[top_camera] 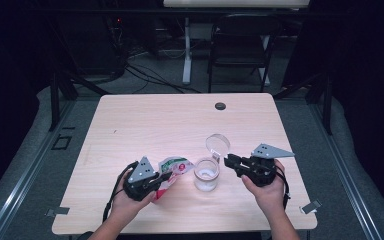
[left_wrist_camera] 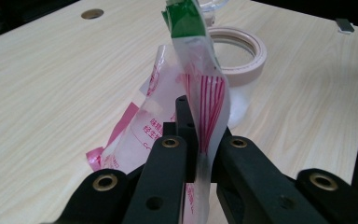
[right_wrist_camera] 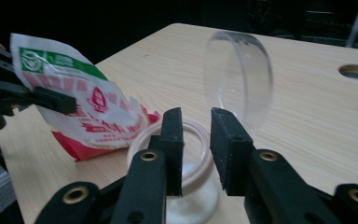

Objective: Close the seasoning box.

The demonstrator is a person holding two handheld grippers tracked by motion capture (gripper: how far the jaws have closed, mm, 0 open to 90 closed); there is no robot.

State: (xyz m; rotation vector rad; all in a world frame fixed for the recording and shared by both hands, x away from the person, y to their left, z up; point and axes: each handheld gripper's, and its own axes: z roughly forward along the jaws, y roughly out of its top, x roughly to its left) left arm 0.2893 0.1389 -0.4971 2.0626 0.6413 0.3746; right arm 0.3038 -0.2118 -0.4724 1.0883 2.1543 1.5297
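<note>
Clearly the left gripper is clamped on the plastic sachet: both black jaws are pressed together with the film pinched flat between them, low on the pack, so the green top stands above the jaws. The right gripper has its jaws apart, nothing between the pads; the glass jar sits just beyond and below the tips, its hinged clear lid standing open past them.

Handling, as judged: the sachet looks light and limp. Thin film, creased, sagging where unsupported. It should bend rather than hold a line, and glossy film may slip, so a pinch across a flat seam or the printed body suits it better than a corner. The jar looks rigid, smooth and breakable, heavier than the pack; best taken round the wall below the rim, not by the lid, which appears to hang on a wire hinge and would swing.

Looks: sachet white with red stripes and red print, green band at one end, partly see-through. Jar clear, squat, with a pale sealing ring round the mouth and something white in the bottom.

Places: both lie toward the near edge of the tabletop, about midway along it, sachet just left of the jar. A round cable hole sits by the far edge.
</note>
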